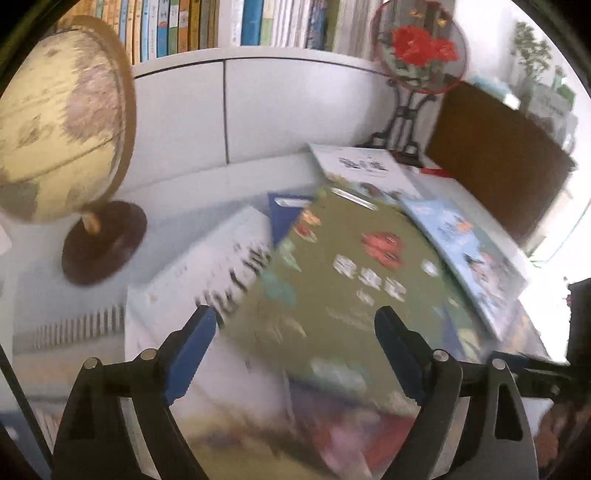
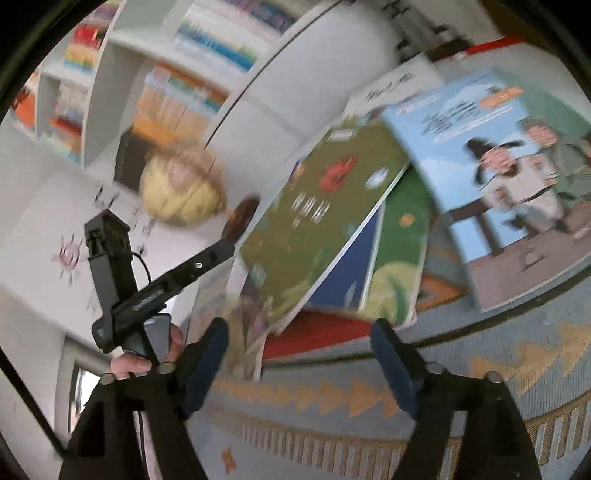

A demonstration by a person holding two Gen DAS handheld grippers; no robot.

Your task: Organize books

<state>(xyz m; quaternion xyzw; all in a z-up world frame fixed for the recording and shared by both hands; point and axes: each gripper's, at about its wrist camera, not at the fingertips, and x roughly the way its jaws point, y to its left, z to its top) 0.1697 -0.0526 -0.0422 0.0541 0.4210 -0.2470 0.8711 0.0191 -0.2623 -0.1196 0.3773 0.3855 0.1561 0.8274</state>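
- The job looks barely begun; a loose heap of books lies fanned across the table, none squared up, while the shelves of the bookcase [image 1: 207, 26] behind are already packed with upright spines.
- On top of the heap sits the olive-green book [image 1: 343, 280], skewed across a dark blue book [image 1: 282, 218] and a white book [image 1: 207, 266]; a pale blue picture book [image 1: 465, 243] overlaps its far edge, and another white book [image 1: 354, 162] lies furthest back.
- From the right-hand side I count at least 3 more underneath — a green one [image 2: 399, 266], a red one [image 2: 314, 332] and the blue cover again; all are crooked.
- What is left, as I judge it: nearly everything; the heap still wants gathering, aligning and stacking or shelving.
- The left gripper [image 1: 295, 339] hovers tilted down over the near end of the olive-green book; its jaws are spread wide, and nothing is pinched between them.
- The right gripper [image 2: 299, 354] points down more shallowly at the near edge of the heap, above the patterned tablecloth [image 2: 480, 362]; its tongs are spread too, gripping nothing; the red book's edge lies just ahead of them.
- In the right view the left tool shows from the side, a person's hand [image 2: 147, 354] wrapped round its handle.
- A globe [image 1: 59, 122] stands near the books — something to steer clear of; a round fan ornament [image 1: 417, 48] stands at the back.
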